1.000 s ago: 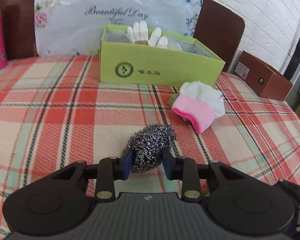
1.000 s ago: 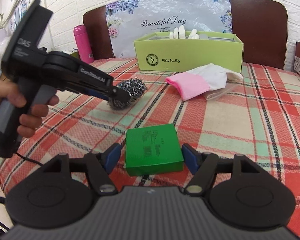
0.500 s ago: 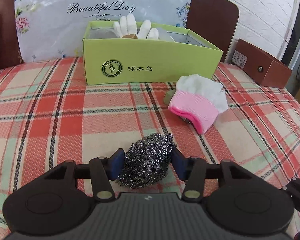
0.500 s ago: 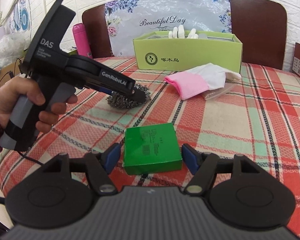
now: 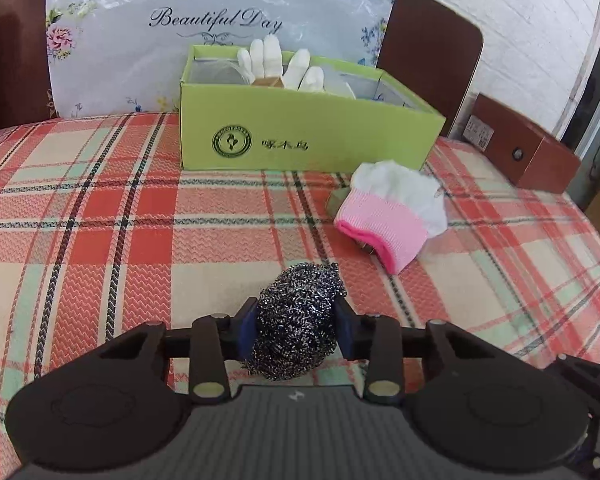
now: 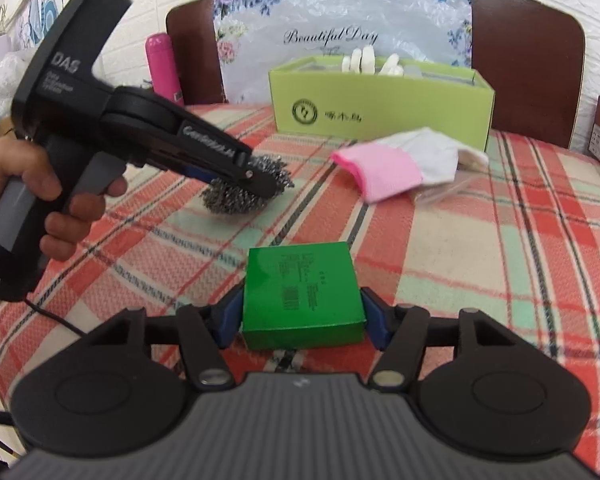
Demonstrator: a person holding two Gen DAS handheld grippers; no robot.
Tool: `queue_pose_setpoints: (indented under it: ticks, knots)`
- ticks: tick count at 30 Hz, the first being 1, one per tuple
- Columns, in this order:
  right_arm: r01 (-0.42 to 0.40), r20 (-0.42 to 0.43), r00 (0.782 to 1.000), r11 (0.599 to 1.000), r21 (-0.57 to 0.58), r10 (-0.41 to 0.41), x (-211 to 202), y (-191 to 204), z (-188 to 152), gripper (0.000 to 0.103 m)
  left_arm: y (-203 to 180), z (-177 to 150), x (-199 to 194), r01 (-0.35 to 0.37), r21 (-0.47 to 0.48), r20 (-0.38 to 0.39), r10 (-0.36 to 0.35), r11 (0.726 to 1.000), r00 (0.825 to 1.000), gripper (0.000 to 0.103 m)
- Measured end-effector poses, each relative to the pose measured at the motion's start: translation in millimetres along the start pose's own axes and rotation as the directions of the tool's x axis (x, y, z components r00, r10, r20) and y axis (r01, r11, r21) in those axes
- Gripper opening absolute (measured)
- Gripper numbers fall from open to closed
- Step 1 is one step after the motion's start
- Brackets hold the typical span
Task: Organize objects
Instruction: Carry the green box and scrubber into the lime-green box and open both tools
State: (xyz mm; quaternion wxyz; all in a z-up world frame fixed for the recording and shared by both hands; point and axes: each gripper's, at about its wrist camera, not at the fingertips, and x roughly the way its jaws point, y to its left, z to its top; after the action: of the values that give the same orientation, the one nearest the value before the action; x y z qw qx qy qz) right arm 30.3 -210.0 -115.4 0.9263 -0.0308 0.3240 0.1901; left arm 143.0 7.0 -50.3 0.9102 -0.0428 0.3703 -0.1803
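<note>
White brick wall behind; plaid-cloth table (image 5: 100, 208) carries all items. Green carton (image 5: 300, 136) sits at far edge, centre, open-topped w/ white gloves (image 5: 280, 66) already inside, so judged the collection bin. Pink/white glove (image 5: 392, 216) lies loose just in front of carton's right corner, not yet binned. Left gripper (image 5: 296, 328) is clamped on scourer (image 5: 300, 316), mid-table, pads squeezing both sides, apparently for carrying to carton. Right gripper (image 6: 302, 312) at near edge: pads flank small box (image 6: 302, 292), contact likely; cannot tell if box is lifted.

Glove (image 5: 392, 216) before box (image 5: 300, 136), on table (image 5: 100, 220)
</note>
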Motion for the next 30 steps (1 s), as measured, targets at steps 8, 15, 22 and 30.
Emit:
queue_pose_setpoints:
  ticks: [8,15,22,30]
  knots:
    - [0.026,0.135,0.990,0.999,0.018,-0.029,-17,-31,64,0.060,-9,51,-37,0.066,-0.040,0.116,-0.061,0.997,0.991,0.041]
    - [0.096,0.221,0.969,0.994,0.056,-0.106,-1,-61,135,0.060,-30,113,-46,0.098,-0.044,0.224,-0.086,0.994,0.971,0.041]
    - [0.171,0.231,0.953,0.979,0.115,-0.194,51,-97,186,0.060,-43,168,-2,0.070,-0.052,0.233,-0.056,0.996,0.971,0.041]
    - [0.205,0.227,0.947,0.972,0.113,-0.227,113,-121,201,0.061,-30,190,62,0.049,-0.072,0.190,-0.034,0.996,0.981,0.044]
